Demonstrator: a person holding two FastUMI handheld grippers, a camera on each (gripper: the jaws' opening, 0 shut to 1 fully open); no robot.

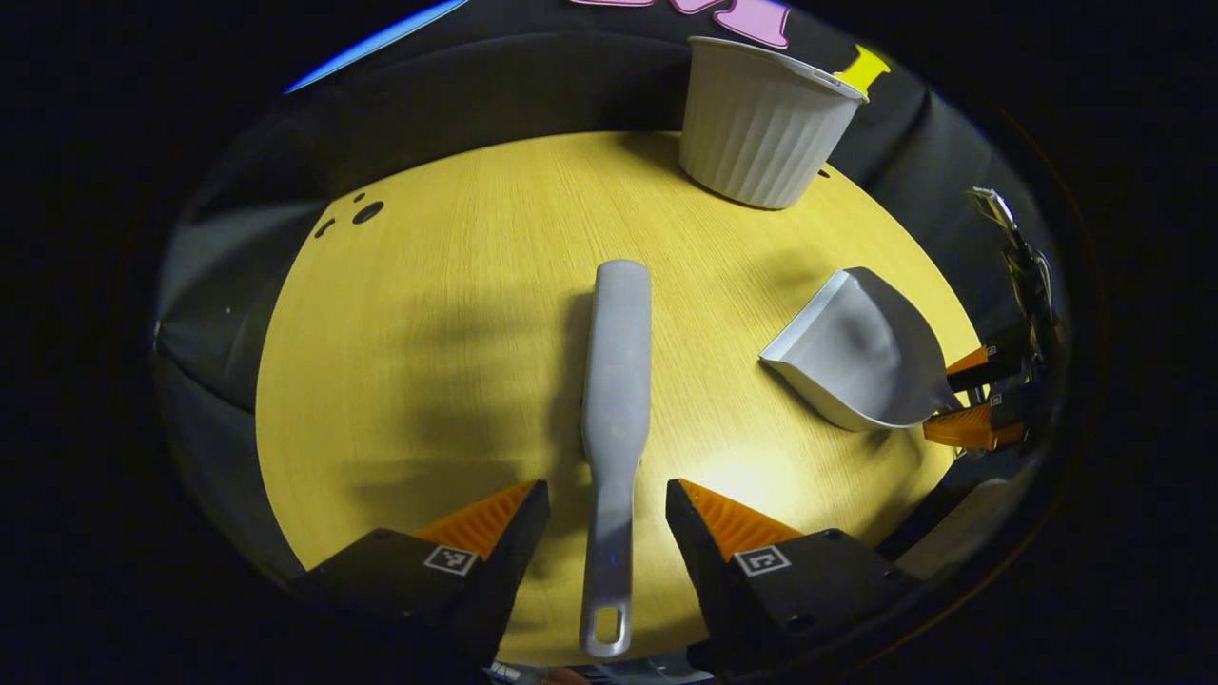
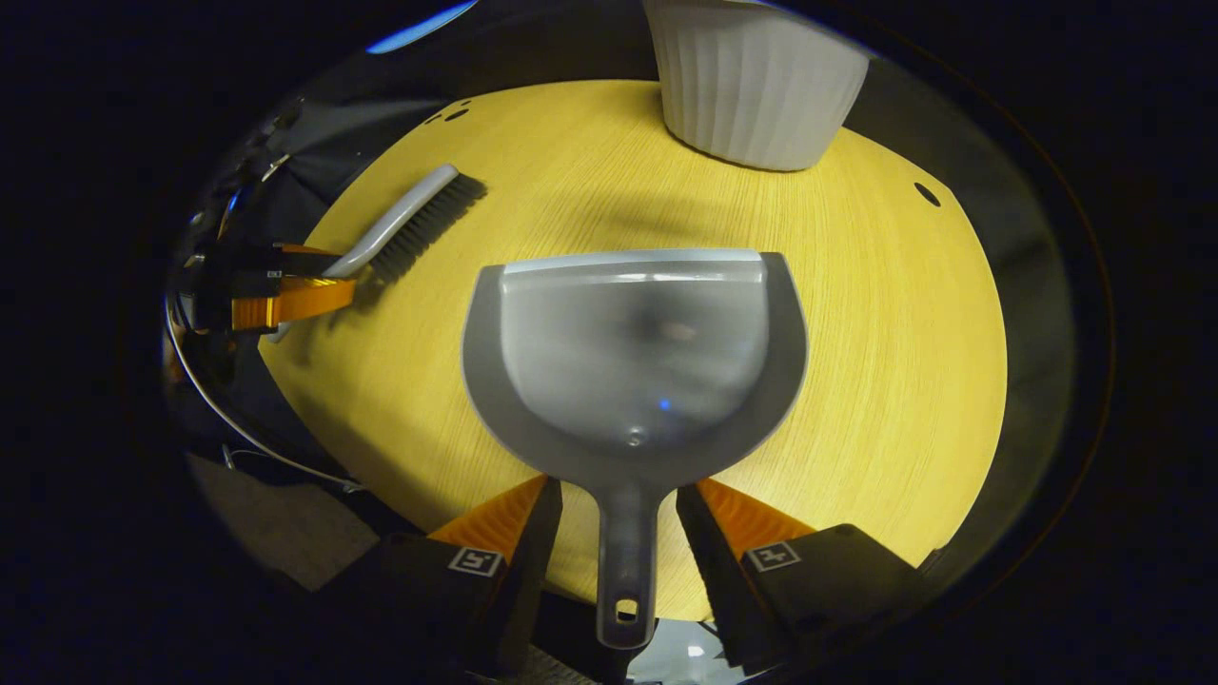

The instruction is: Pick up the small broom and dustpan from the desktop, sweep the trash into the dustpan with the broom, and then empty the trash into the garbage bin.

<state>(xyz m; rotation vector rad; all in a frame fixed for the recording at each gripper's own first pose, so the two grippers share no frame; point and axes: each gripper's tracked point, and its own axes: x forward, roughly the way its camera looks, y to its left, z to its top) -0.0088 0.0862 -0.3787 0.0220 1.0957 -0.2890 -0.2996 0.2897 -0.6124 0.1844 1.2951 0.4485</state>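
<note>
Grey plastic broom [image 1: 617, 381] lies flat on the desk [image 1: 428, 381], its long axis running straight ahead between the fingers of the left tongs [image 1: 607, 518]. The handle end points back toward the tongs; the brush end points away toward the bin [image 1: 761, 124]. The left tongs stand open on either side of the handle, with a gap on each side and no contact. The dustpan [image 2: 633, 352] lies just ahead of the right tongs [image 2: 618, 518], mouth facing away, handle lying between the fingers. The right tongs are also open and hold nothing. Each tool lies nearest its own hand. No trash can be made out on the desk. Judged next move: close each pair on its handle.
</note>
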